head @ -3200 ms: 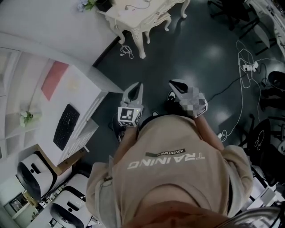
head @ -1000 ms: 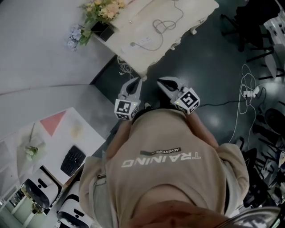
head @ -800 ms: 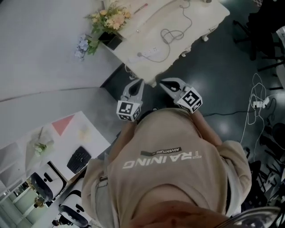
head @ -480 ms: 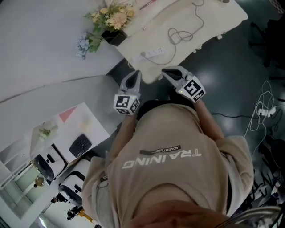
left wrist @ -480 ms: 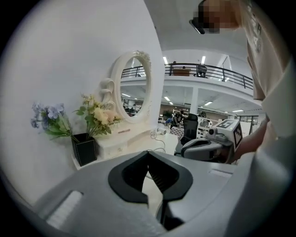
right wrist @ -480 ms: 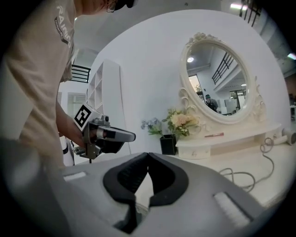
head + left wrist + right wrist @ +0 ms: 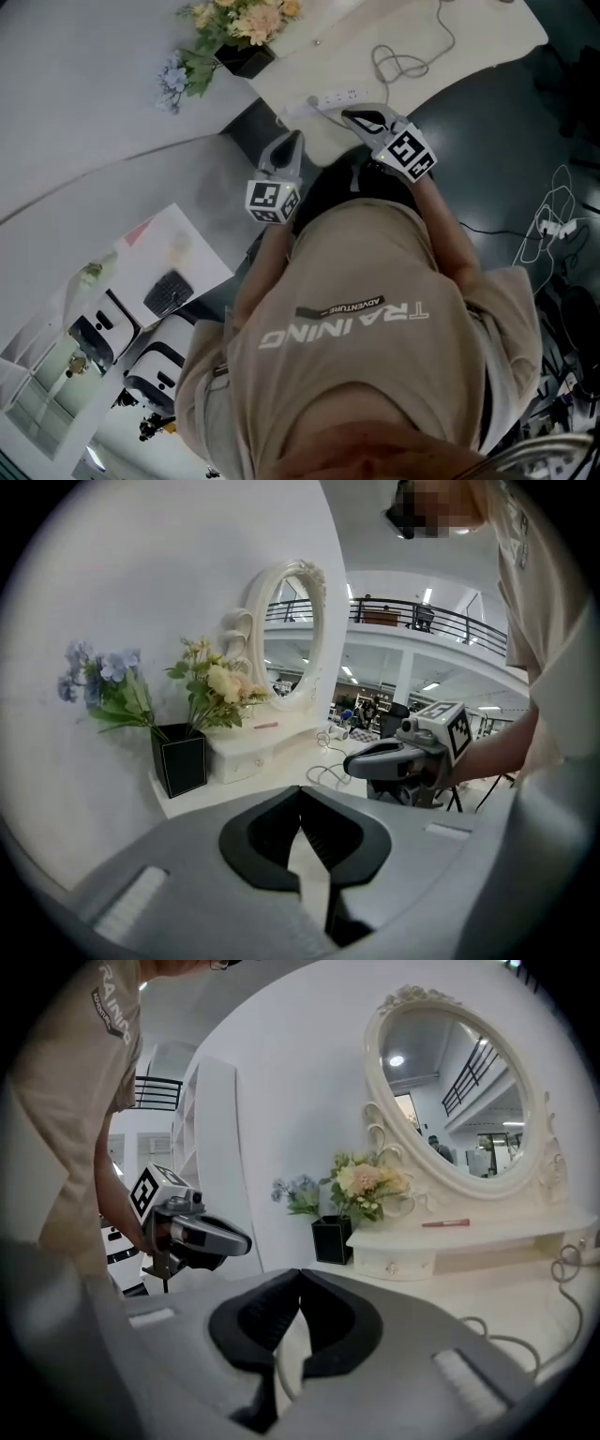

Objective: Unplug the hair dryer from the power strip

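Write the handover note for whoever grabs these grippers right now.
Left gripper: shut, empty, held short of the dressing table.
Right gripper: shut, empty, its tips close to the power strip at the table's edge.
A white cord lies looped on the table beyond the strip. The hair dryer cannot be made out.
Done: nothing, strip untouched.
Left: find the dryer's plug on the strip, steady the strip, pull the plug.

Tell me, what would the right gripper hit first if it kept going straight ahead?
Most likely the white power strip on the dressing table: in the head view the right gripper points at it from close by. Depth is unclear; it might pass above.
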A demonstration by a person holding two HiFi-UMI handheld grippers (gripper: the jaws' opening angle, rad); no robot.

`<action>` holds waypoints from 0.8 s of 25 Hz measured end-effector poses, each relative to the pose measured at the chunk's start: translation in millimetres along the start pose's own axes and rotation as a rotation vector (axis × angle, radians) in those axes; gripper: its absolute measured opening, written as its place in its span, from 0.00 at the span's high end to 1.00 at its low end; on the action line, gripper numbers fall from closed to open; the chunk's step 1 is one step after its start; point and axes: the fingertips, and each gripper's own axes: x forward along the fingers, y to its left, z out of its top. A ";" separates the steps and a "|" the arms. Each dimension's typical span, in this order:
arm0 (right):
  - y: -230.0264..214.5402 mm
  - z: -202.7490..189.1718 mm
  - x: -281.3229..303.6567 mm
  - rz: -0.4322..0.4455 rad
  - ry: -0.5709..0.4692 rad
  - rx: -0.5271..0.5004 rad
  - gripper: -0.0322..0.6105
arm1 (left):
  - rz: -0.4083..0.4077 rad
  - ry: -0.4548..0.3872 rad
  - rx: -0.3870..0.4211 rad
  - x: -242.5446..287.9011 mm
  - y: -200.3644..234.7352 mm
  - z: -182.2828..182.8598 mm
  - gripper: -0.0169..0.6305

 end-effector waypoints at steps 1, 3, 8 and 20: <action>-4.5 -5.9 9.4 -0.018 0.034 0.011 0.94 | -0.009 0.000 0.022 2.1 8.0 -4.9 0.96; -6.2 -19.4 27.8 -0.053 0.114 0.036 0.94 | -0.035 0.020 0.119 1.8 20.9 -18.3 0.96; 3.6 -31.8 64.1 0.011 0.258 -0.074 0.94 | -0.121 0.044 0.191 15.0 55.3 -28.2 0.96; 5.2 -48.1 113.7 0.332 0.427 -0.532 0.85 | -0.150 0.228 0.108 52.1 78.0 -72.8 0.96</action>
